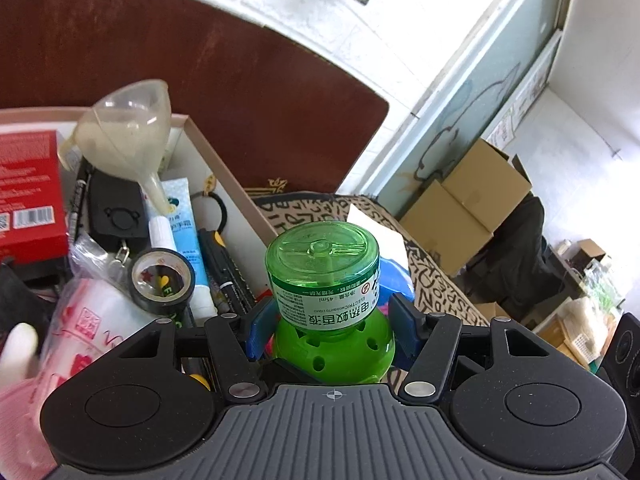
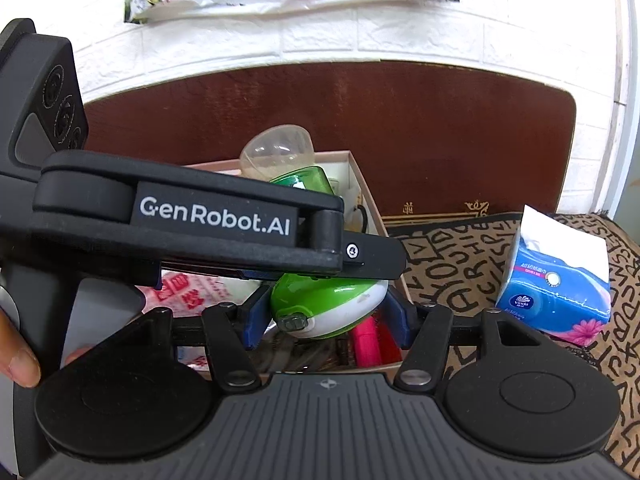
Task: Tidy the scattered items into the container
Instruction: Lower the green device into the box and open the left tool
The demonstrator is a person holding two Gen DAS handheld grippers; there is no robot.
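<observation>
We're holding the green plastic mosquito-liquid bottle with plug-in heater [image 1: 326, 300] mid-frame over the crowded cardboard box [image 1: 224, 168], left tongs [image 1: 326, 328] clamped, right tongs [image 2: 326, 316] looking apart; its rounded base may be slipping.

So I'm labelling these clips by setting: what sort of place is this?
Most likely a lived-in room at home, perhaps a bedroom or storeroom. A dark brown padded headboard-like panel stands against a white brick-pattern wall, a letter-print cloth covers the surface, and cardboard boxes are stacked by a door.
</observation>
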